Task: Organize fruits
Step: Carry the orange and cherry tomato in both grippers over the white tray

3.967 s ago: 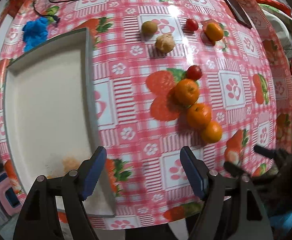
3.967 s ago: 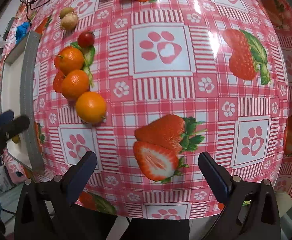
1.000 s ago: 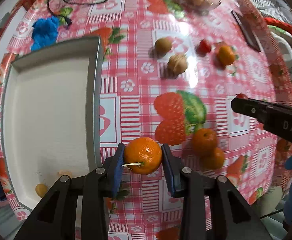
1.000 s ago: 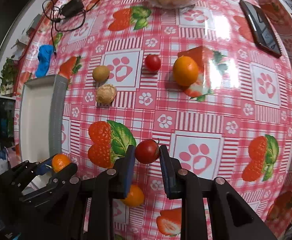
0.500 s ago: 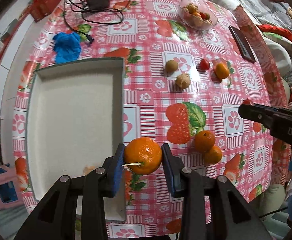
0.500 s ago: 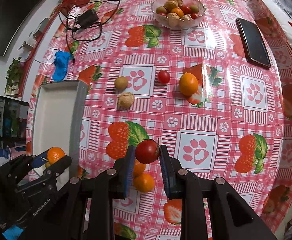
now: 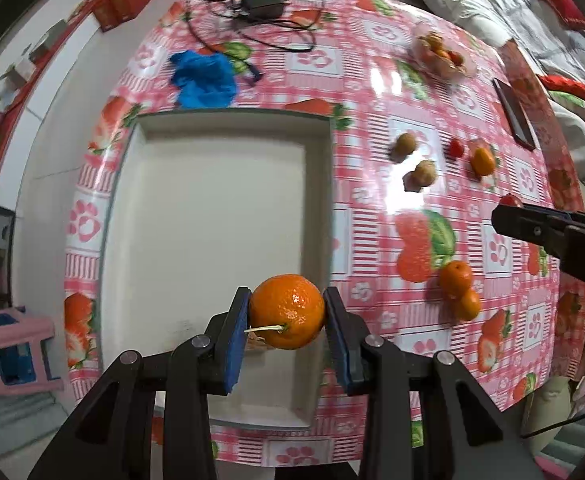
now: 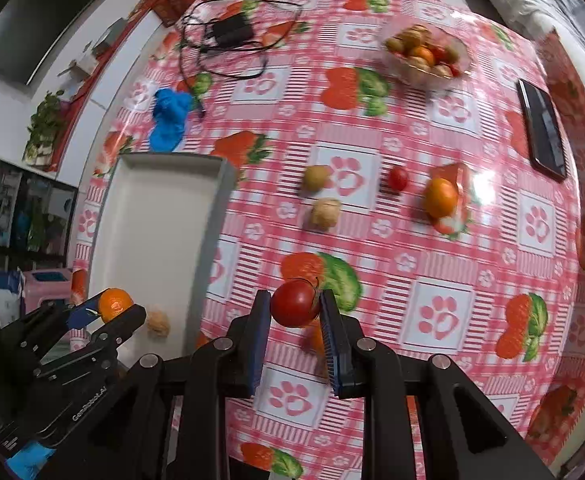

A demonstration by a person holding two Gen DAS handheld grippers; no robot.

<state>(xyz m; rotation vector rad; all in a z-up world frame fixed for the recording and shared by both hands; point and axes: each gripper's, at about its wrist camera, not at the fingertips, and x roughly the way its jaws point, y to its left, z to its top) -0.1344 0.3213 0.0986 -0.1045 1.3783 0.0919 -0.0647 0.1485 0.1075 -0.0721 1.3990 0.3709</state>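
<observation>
Home dining area. Round table under glossy pink strawberry-and-paw-print oilcloth (image 8: 444, 256); clear glass fruit bowl (image 8: 426, 56), black phone (image 8: 542, 130), tangled black charger cable (image 8: 228, 34) ahead; pink plastic stool (image 7: 10, 350) on floor, left.

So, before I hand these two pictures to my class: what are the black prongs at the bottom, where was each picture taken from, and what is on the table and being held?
No robot here: a person holds a two-fingered gripper in each hand, and a fisheye camera on each looks forward along its jaws, which bends the picture.

In the left camera's picture, the left gripper is shut on a mandarin above a white tray. The black bar at the right edge is the other gripper.

In the right camera's picture, the right gripper is shut on a tomato.

On the strawberry tablecloth lie more mandarins, a small tomato, a walnut, a bowl of fruit, a phone, a charger cable and a blue cloth.
</observation>
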